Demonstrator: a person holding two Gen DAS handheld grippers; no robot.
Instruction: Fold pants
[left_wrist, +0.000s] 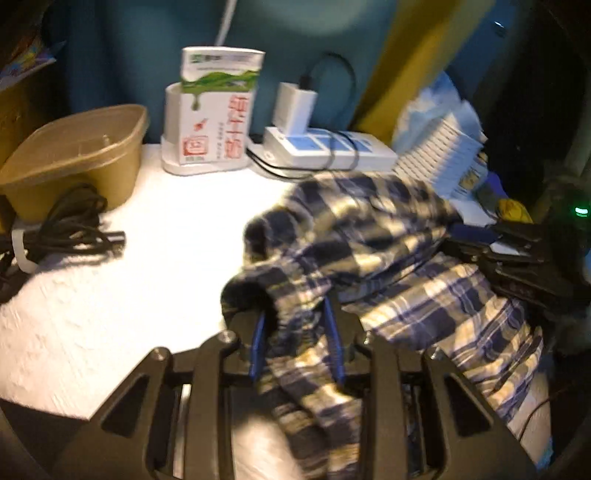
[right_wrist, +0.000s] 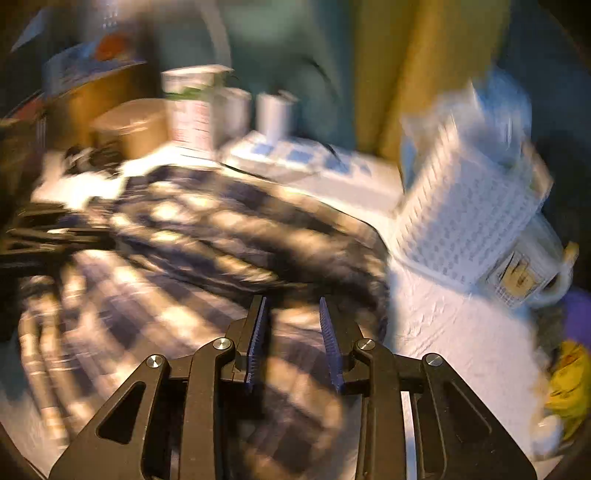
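Plaid pants (left_wrist: 388, 251) lie bunched at centre-right of the white worktop (left_wrist: 147, 258), left gripper (left_wrist: 297, 332) jaws clamped on a fold, right gripper (right_wrist: 293, 332) jaws apart above cloth; next, I judge, carry this fold across

Both wrist views sat low and close over the white table (left_wrist: 110, 295), facing twelve o'clock (power strip (left_wrist: 325, 147) shared).
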